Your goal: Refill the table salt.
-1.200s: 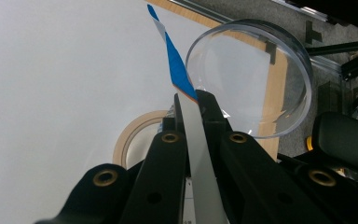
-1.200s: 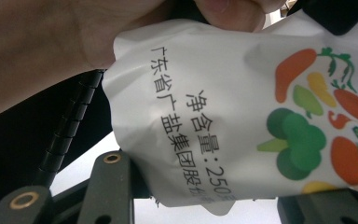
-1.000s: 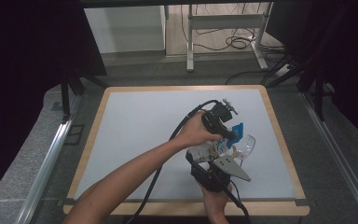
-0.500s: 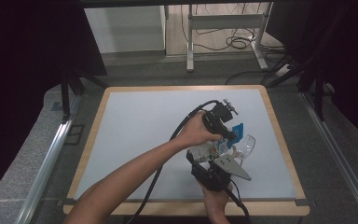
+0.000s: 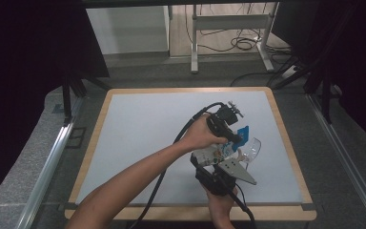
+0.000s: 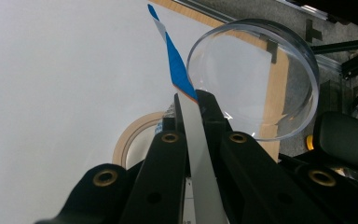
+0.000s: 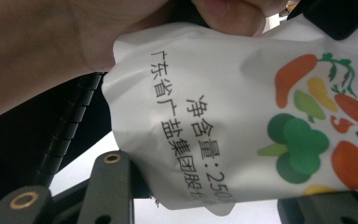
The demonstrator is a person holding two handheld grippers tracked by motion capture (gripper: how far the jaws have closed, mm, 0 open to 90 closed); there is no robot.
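Here, pouch gripped in right claw, its blue-edged top pinched in left claw.

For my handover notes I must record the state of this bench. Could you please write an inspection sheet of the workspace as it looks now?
Surface: pale grey board with wooden rim, flat.
Job's things: white printed plastic pouch; its blue-and-white top strip; clear round plastic dish beside it.
Clutter: tan tape roll on the board.
Grippers: left gripper shut on the strip; right gripper shut on the pouch.
Cables: black cable trails from the left gripper.
Surroundings: metal table legs, loose floor cables.
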